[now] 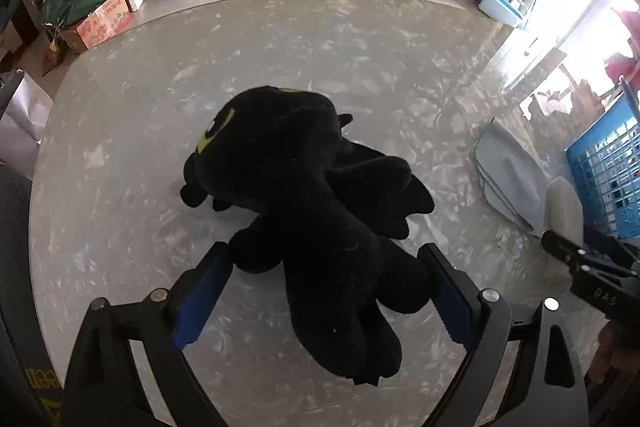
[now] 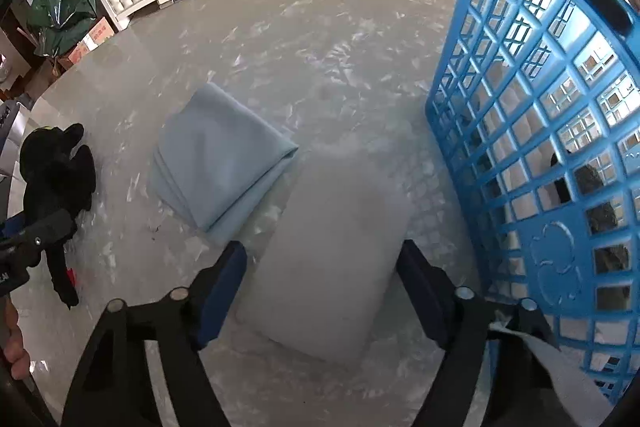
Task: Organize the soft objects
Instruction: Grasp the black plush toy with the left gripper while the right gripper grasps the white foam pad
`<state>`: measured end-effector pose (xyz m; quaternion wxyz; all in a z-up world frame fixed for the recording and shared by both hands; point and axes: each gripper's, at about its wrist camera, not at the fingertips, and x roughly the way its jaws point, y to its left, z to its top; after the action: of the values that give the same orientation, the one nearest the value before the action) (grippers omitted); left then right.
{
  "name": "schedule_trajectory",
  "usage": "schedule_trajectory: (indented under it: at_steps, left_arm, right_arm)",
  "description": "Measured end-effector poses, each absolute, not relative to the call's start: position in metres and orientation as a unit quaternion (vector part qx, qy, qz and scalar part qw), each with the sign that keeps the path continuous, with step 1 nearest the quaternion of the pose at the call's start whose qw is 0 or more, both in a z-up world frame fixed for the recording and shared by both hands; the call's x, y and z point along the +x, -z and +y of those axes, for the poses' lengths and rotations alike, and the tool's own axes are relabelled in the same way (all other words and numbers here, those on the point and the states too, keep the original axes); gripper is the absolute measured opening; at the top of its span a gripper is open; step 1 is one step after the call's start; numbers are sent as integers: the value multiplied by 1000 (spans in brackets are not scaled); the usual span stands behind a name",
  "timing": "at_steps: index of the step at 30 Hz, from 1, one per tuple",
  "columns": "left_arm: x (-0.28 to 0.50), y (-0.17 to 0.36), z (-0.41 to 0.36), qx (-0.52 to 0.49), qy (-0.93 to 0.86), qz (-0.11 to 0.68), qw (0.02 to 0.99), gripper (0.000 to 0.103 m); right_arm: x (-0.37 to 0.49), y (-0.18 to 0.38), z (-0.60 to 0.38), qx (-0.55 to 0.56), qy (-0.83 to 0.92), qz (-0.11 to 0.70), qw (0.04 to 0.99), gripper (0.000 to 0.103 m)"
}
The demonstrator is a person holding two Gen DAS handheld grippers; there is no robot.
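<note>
The black dragon plush (image 1: pixel 316 203) is straddled lengthwise by the released left claw (image 1: pixel 324 291); the white foam pad (image 2: pixel 336 259) is bracketed likewise by the released right claw (image 2: pixel 322 287).

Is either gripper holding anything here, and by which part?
Nothing held. Left gripper open around the black plush toy's rear; right gripper open around the white pad.
</note>
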<state>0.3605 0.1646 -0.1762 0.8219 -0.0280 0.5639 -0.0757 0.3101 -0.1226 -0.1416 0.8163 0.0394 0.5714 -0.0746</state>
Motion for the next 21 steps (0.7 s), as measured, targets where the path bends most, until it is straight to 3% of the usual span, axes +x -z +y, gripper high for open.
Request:
schedule_trajectory:
  at_steps: [2, 7, 17, 21]
  left_arm:
    - [364, 179, 166, -17, 74, 564, 822, 91]
    - [355, 184, 155, 0, 67, 563, 824, 90]
    - [344, 176, 158, -9, 54, 553, 831, 45]
    - [341, 174, 163, -41, 71, 555, 828, 42]
  right_arm:
    - [308, 138, -121, 36, 72, 570, 818, 63]
    - [308, 136, -115, 27, 60, 565, 823, 57]
    - [292, 139, -105, 14, 31, 551, 834, 49]
    - [284, 138, -107, 23, 21, 554, 832, 49]
